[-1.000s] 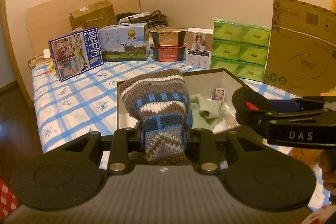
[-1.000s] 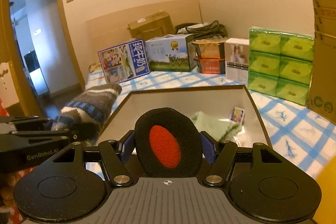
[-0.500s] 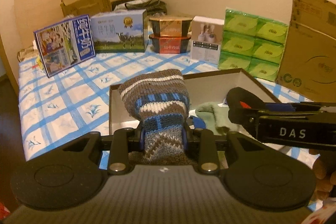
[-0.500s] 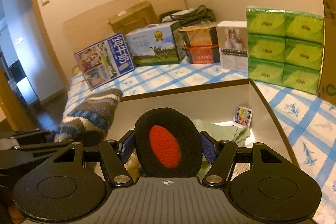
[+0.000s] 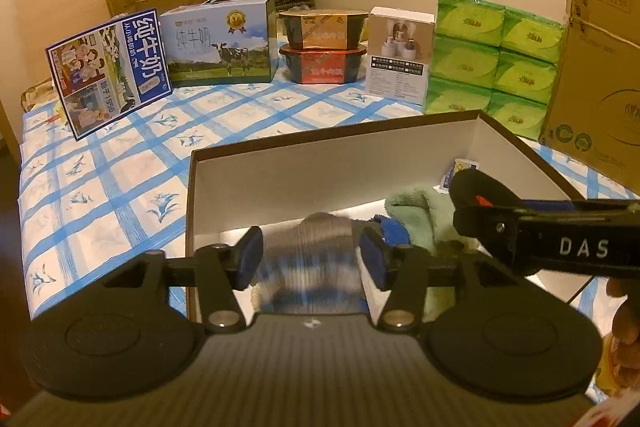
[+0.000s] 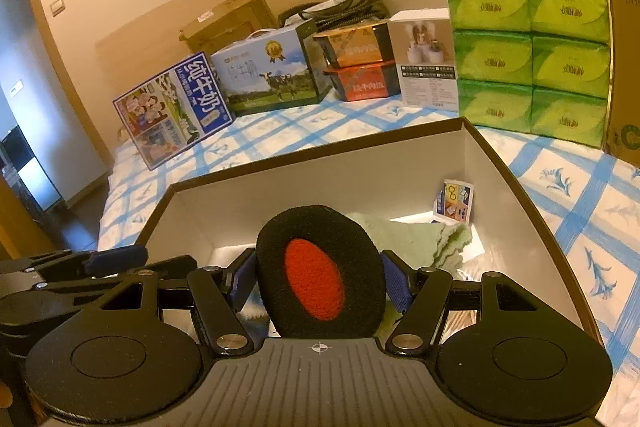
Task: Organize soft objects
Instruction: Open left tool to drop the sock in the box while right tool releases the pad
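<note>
Behind everything stands a beige wall, and before it a bed [image 5: 100,195] with a blue checked sheet, lined at the back with milk cartons, green tissue packs [image 5: 492,55] and cardboard boxes. On the bed lies the open box [image 5: 320,163], white inside; a green towel [image 5: 420,211] already rests in it. The left claw [image 5: 310,257] has just been opening and now stands spread over the box; the knitted striped sock [image 5: 312,255] is blurred between its pads, seemingly dropping free. It looks light and floppy, best pinched at the thick folded middle. The right claw [image 6: 320,283] is pinching a black pad with a red centre [image 6: 318,275], soft foam it seems, held by its edges above the box
</note>
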